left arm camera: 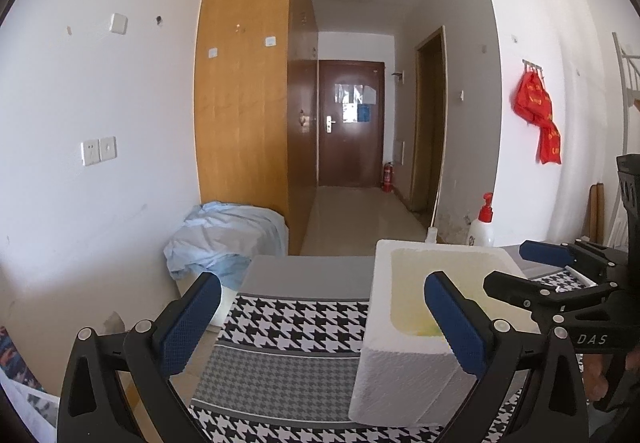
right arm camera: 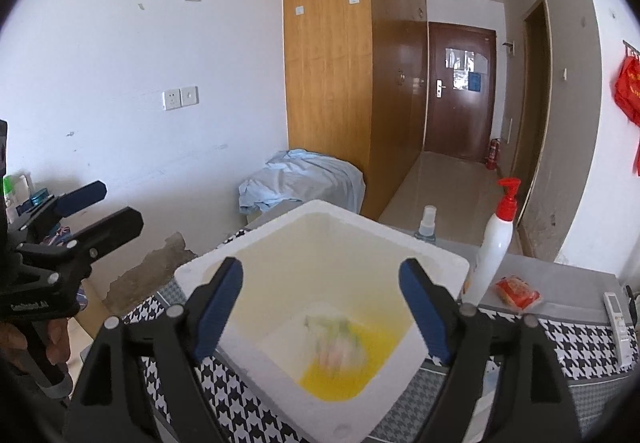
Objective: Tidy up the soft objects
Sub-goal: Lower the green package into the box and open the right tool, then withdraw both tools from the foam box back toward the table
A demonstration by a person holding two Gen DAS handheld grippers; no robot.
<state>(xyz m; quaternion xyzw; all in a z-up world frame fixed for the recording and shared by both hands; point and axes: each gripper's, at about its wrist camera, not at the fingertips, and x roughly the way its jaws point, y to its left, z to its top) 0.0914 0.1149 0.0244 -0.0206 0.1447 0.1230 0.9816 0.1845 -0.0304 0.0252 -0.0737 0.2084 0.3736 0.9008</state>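
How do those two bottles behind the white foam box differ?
The pump bottle is tall, white and opaque, topped by a red pump; the spray bottle is shorter and see-through, with a clear cap. The pump bottle stands beside the foam box, nearer the camera; the spray bottle stands further back. Both stand on the table.

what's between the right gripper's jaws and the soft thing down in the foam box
Nothing: in the right wrist view the open right gripper looks down past the foam box rim through empty space to the blurred soft bundle on its bottom.
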